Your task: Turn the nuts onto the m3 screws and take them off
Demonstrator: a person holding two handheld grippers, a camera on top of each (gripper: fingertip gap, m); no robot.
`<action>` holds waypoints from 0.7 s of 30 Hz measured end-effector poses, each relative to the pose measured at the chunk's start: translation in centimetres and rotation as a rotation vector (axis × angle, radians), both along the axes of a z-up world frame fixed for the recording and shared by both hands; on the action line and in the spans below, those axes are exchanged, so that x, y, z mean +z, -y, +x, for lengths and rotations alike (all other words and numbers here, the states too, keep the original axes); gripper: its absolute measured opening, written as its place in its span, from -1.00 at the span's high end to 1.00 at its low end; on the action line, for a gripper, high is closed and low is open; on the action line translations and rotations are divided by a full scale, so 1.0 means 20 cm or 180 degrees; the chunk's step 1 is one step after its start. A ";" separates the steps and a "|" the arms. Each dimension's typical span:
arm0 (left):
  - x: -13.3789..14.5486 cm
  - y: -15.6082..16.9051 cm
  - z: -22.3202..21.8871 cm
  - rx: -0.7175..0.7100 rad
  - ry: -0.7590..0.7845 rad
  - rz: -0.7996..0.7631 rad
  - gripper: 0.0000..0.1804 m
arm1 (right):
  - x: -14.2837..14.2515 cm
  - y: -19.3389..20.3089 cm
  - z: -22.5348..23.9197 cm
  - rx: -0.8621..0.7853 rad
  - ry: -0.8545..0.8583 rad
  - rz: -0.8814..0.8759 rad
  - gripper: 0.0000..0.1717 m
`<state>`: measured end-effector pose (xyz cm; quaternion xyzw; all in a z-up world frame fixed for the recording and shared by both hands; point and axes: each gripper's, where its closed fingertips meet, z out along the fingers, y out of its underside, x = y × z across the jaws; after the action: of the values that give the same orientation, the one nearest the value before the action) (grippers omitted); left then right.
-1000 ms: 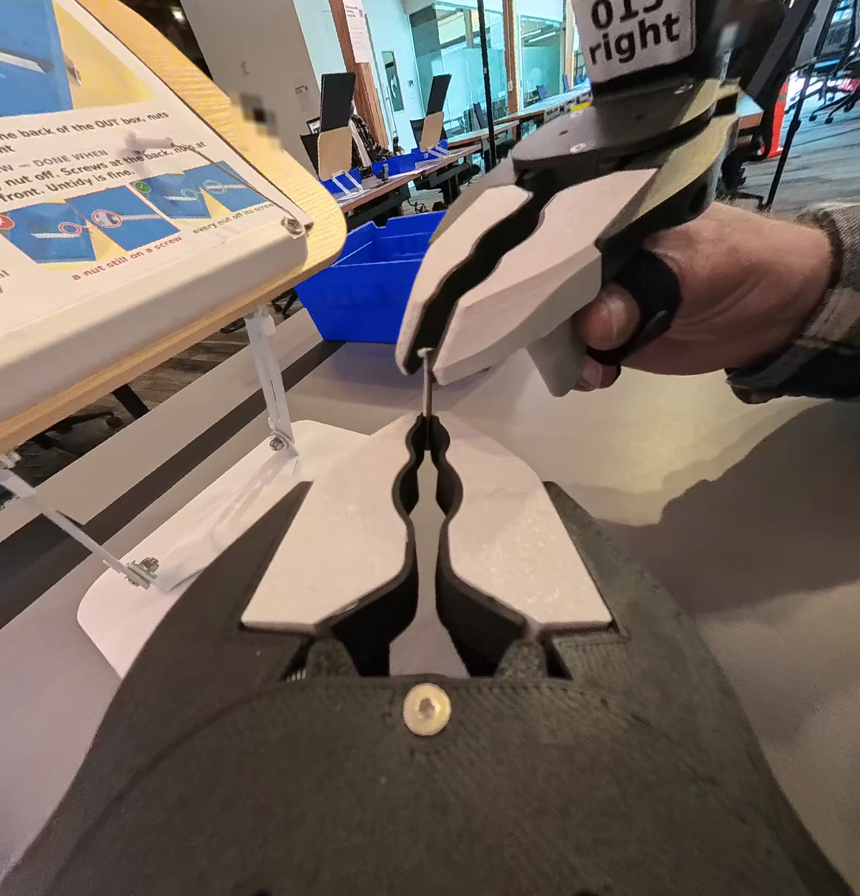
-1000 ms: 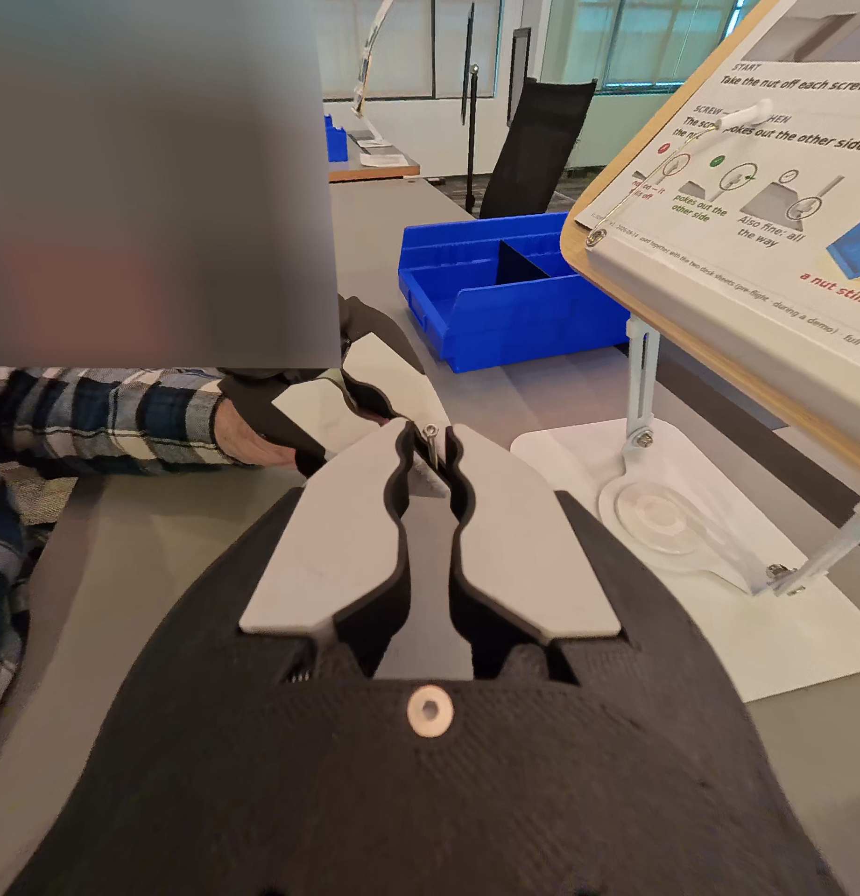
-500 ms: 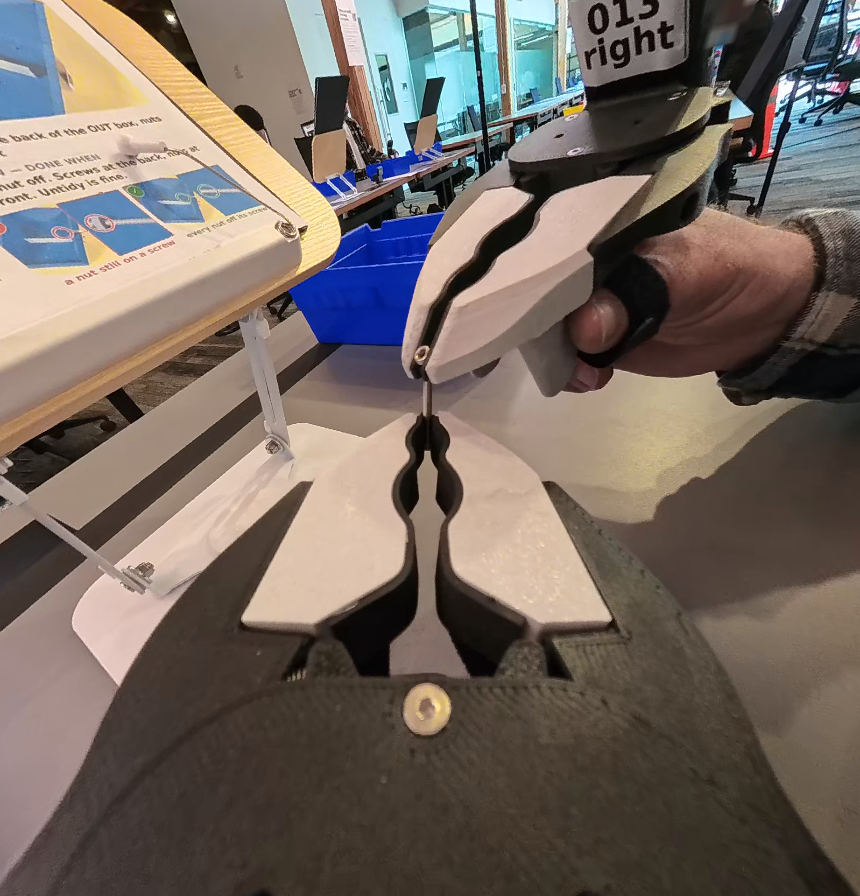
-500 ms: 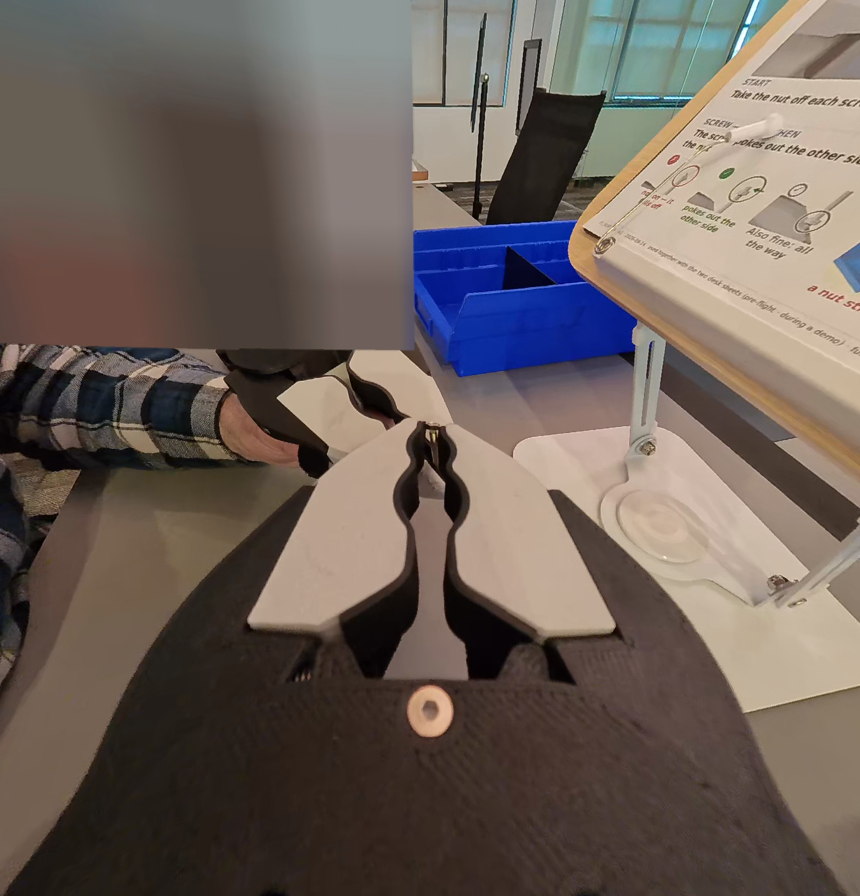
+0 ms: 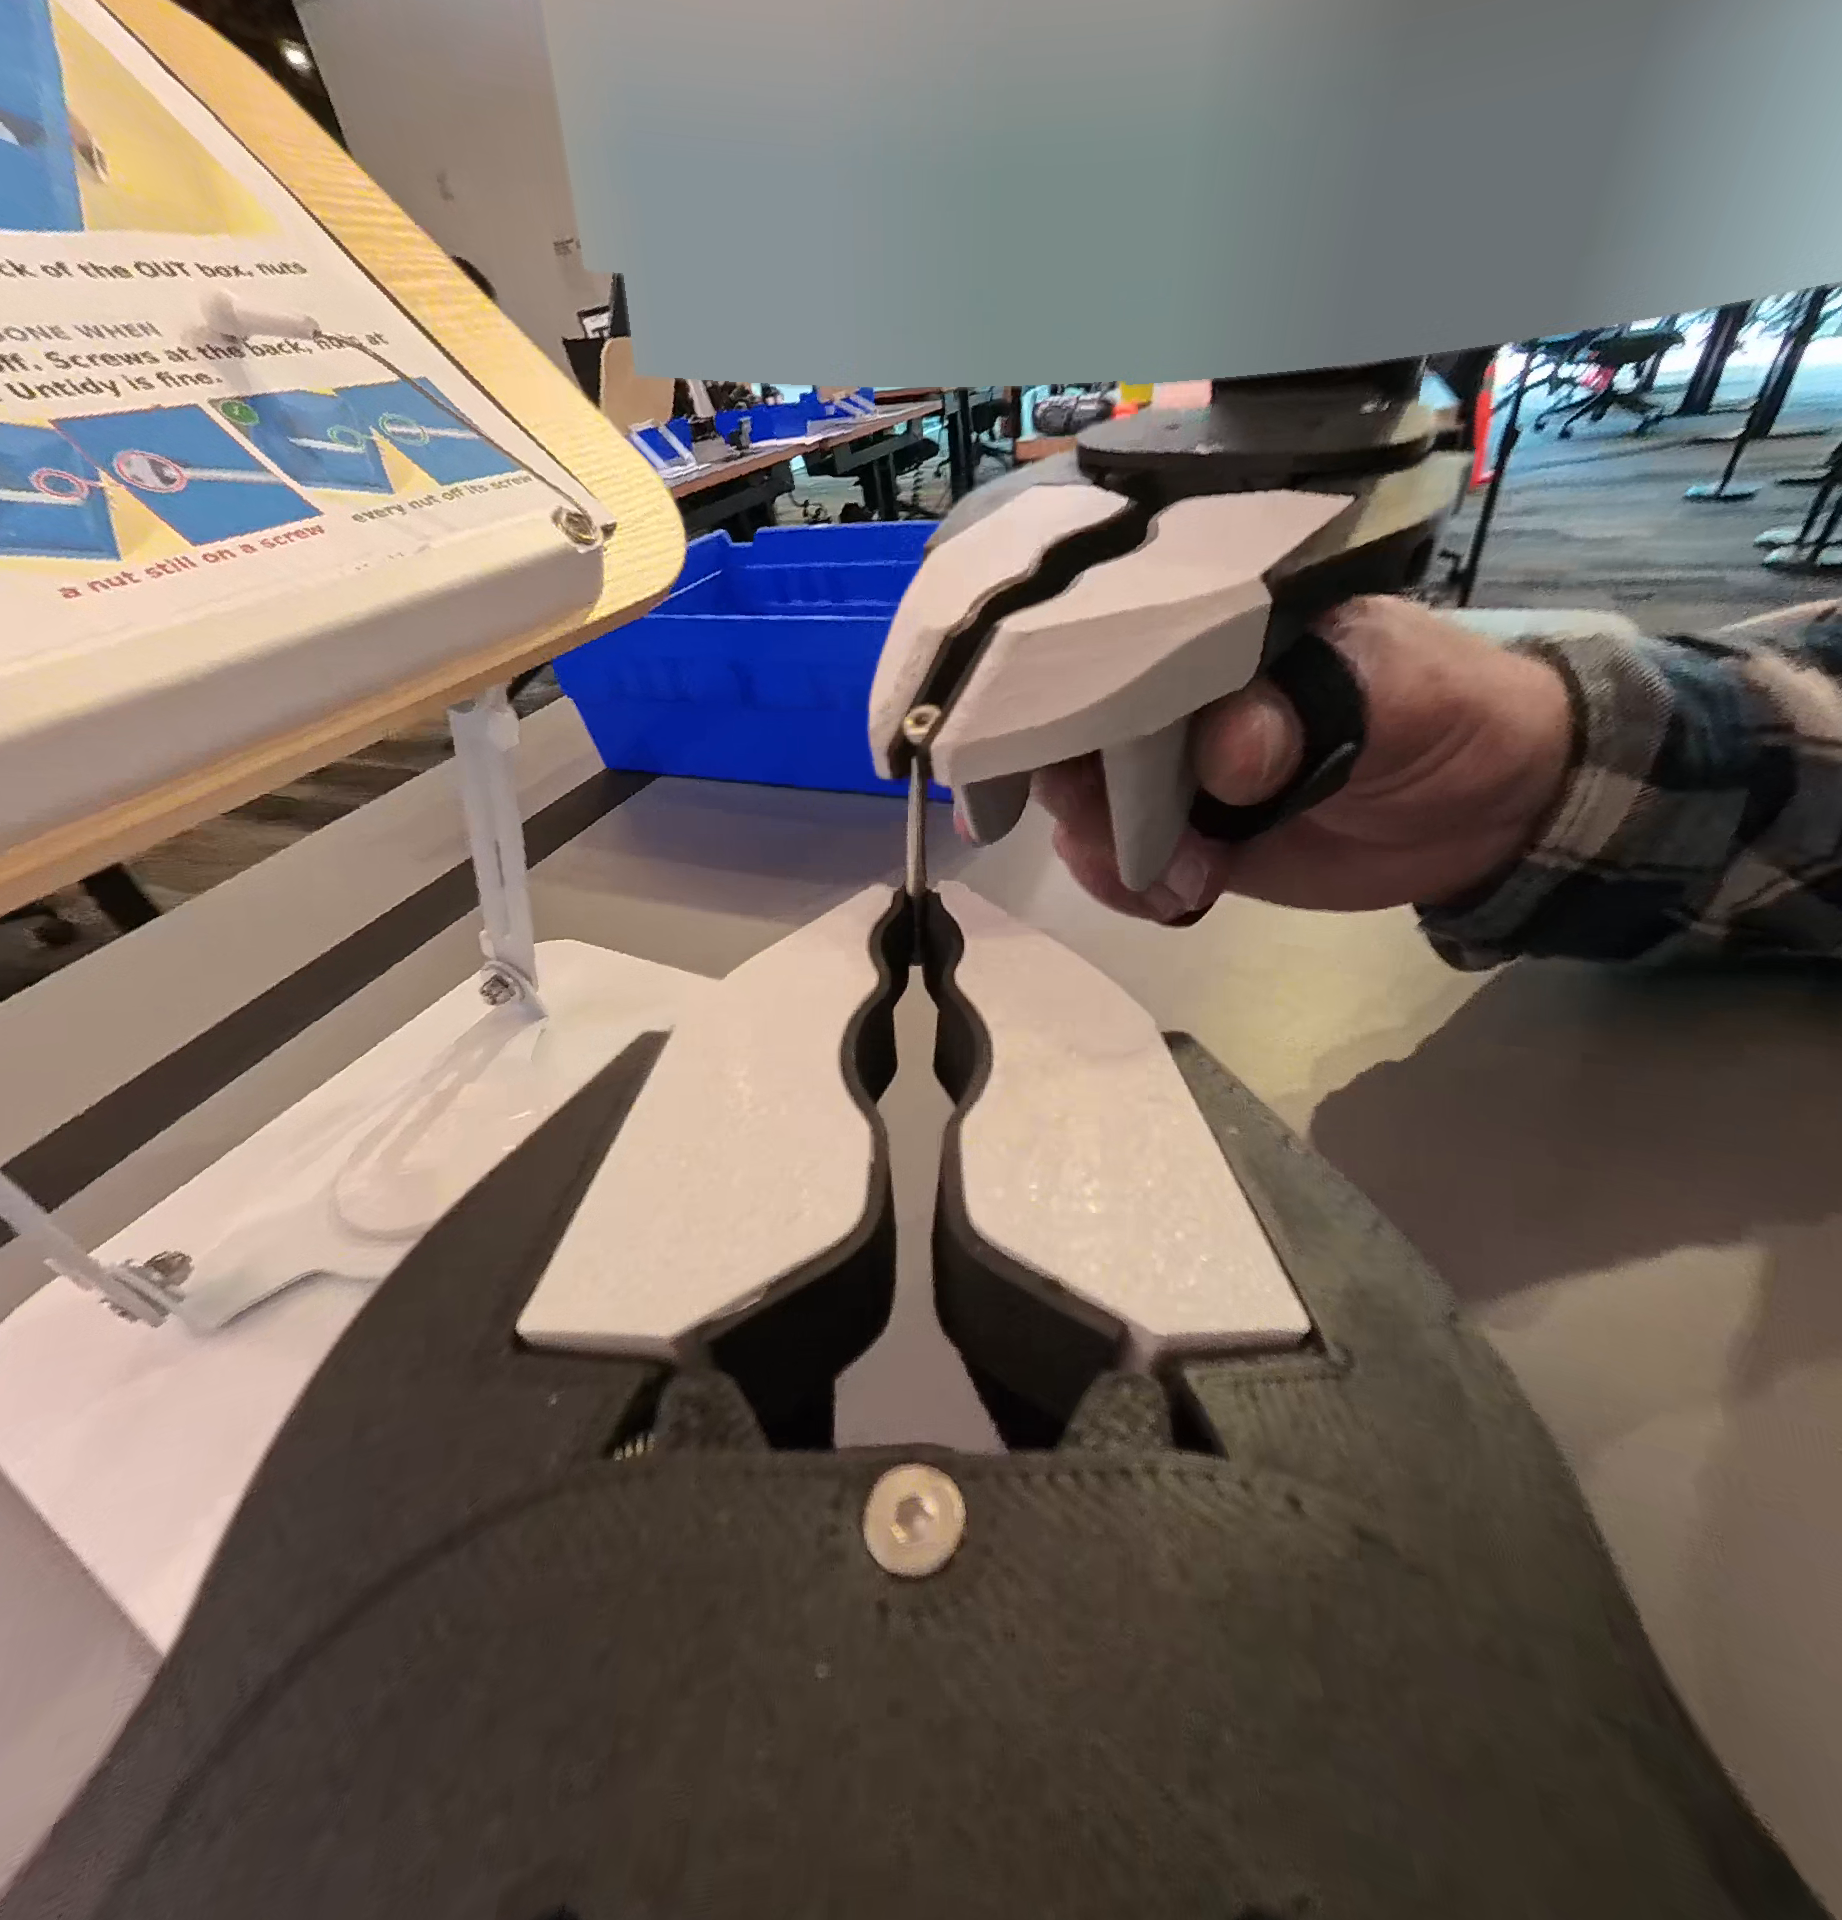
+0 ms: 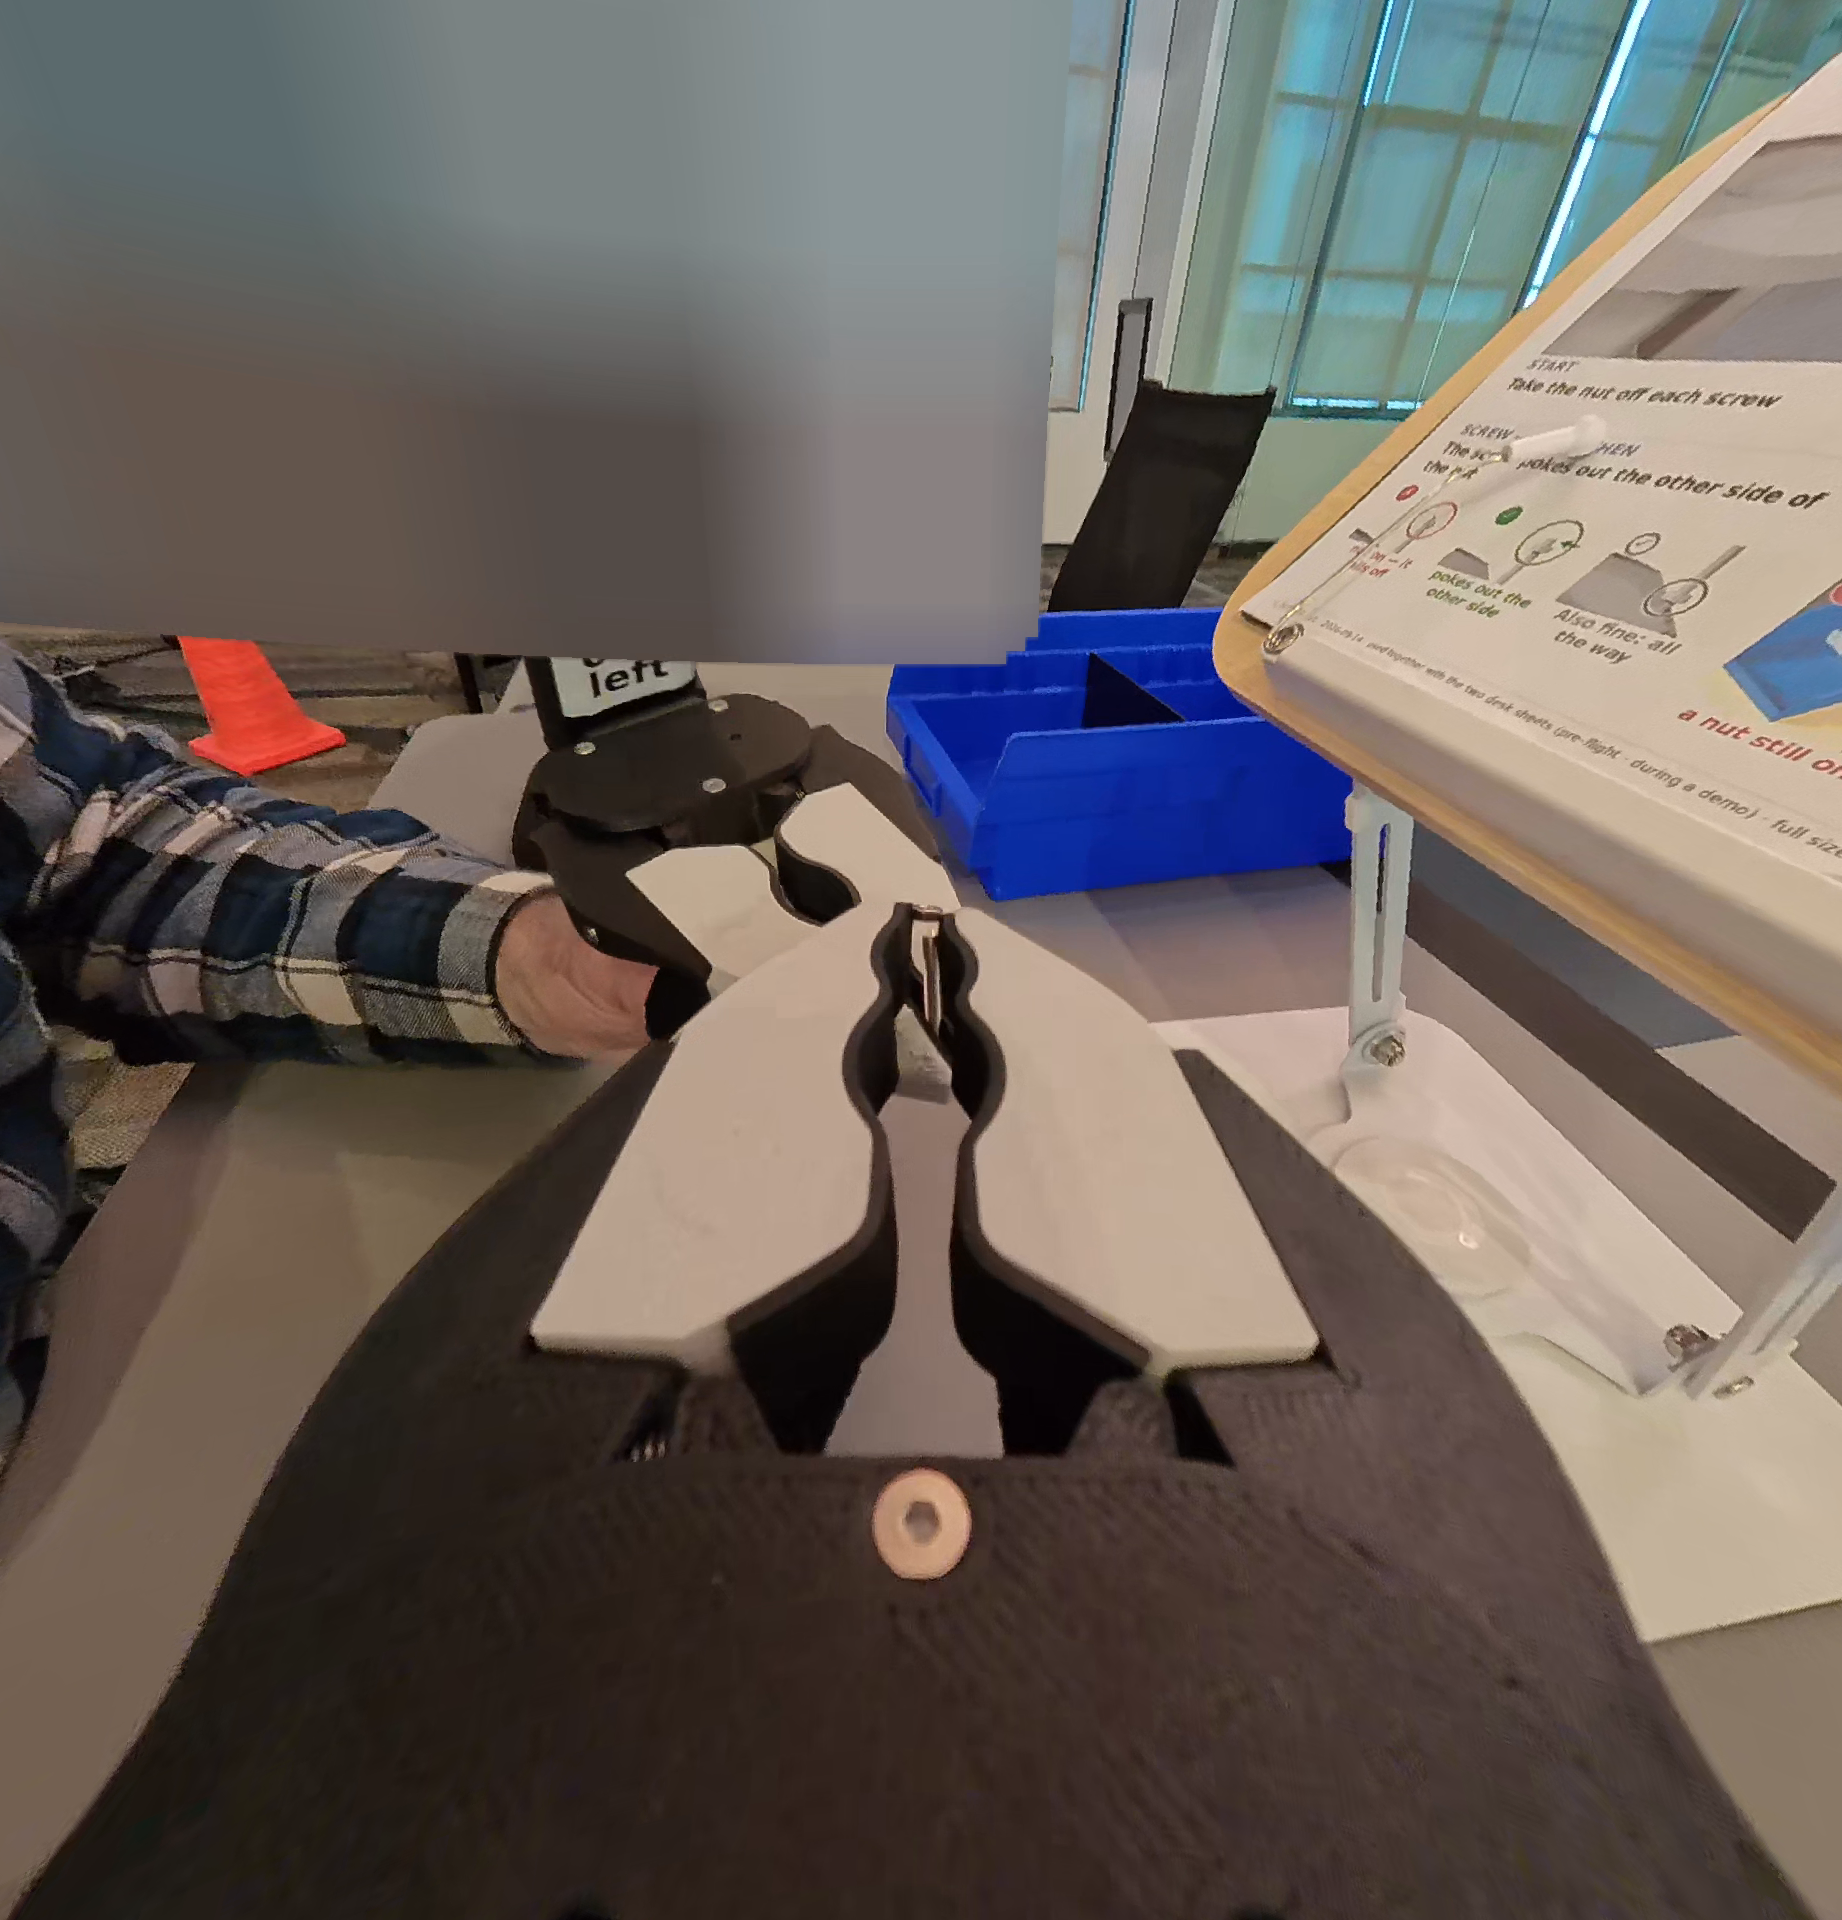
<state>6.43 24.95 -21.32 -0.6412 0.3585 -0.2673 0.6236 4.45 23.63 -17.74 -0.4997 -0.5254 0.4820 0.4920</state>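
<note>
One screw, pinched at both ends over the desk (image 5: 1519,1143)

Left tongs (image 5: 915,914) pinch the screw (image 5: 914,831) by its lower shank; right tongs (image 6: 927,920) clamp its head (the tip is buried between the left pads). Only the right view shows the blue bin's (image 6: 1104,790) divider; blur hides each view's upper part.

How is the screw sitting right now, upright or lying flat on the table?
Upright. The screw stands vertically off the table, head pinched in the right gripper, lower end between the left gripper's closed tips.
</note>
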 end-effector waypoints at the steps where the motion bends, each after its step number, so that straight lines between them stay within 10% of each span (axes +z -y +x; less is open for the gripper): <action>1: 0.00 0.00 0.00 -0.0032 0.0052 -0.0029 0.99 | 0.00 0.00 0.00 0.0007 -0.0036 -0.0003 0.94; 21: 0.06 0.04 0.03 -0.0314 0.0474 -0.0202 0.99 | 0.03 0.03 -0.01 0.0134 -0.0636 -0.0182 0.95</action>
<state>6.95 24.06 -20.11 -0.6206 0.3336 -0.3558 0.6140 4.30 23.09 -17.05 -0.4518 -0.4701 0.5544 0.5173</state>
